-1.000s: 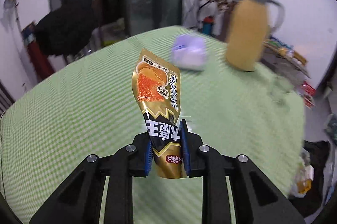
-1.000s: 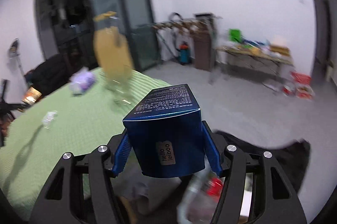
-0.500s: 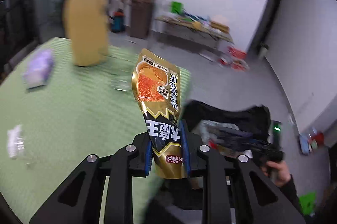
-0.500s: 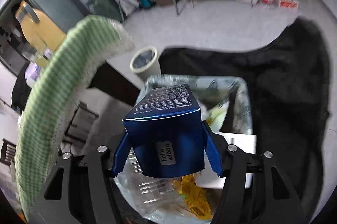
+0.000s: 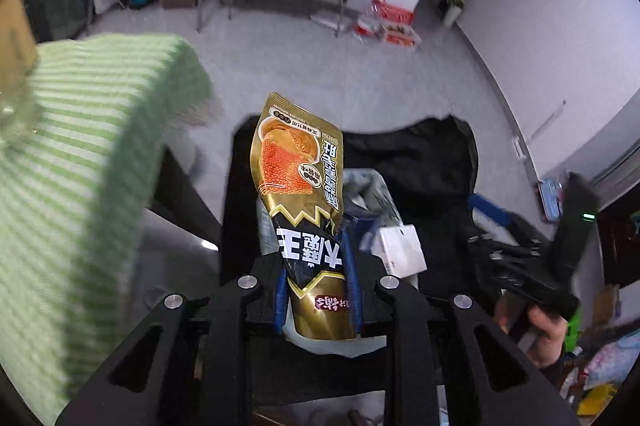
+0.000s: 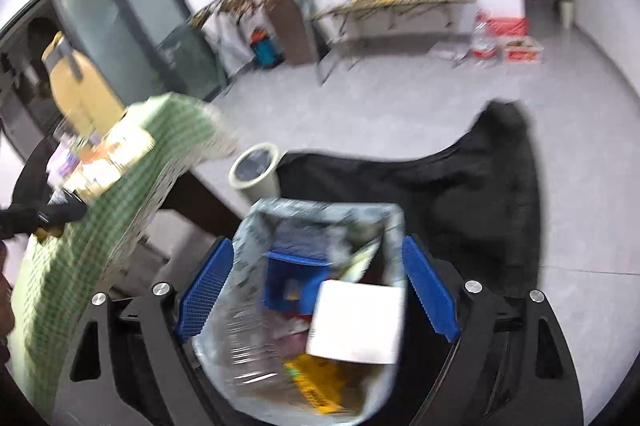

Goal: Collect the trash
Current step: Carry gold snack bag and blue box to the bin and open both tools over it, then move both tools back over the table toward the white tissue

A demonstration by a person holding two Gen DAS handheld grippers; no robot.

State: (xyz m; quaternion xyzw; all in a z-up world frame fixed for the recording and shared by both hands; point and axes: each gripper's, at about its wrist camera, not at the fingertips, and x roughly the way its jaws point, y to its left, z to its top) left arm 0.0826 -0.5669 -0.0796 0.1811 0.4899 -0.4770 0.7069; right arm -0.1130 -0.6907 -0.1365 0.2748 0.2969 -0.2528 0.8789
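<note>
My left gripper (image 5: 316,278) is shut on a gold and black snack pouch (image 5: 304,201), held upright above the trash bin (image 5: 372,185), whose lined rim shows behind the pouch. My right gripper (image 6: 318,286) is open and empty, directly over the bin (image 6: 256,226). The blue box (image 6: 294,282) lies inside the bin among a white carton (image 6: 356,322), clear plastic and a yellow wrapper. My right gripper also shows in the left wrist view (image 5: 520,258), held in a hand at the right.
The table with the green checked cloth (image 5: 72,153) is to the left of the bin; it holds a yellow jug (image 6: 80,85). A small round waste basket (image 6: 256,169) and black cloth (image 6: 480,193) lie on the floor beside the bin.
My right gripper opened and the blue box dropped into the bin. My left gripper swung further off the table to over the bin, still holding the pouch.
</note>
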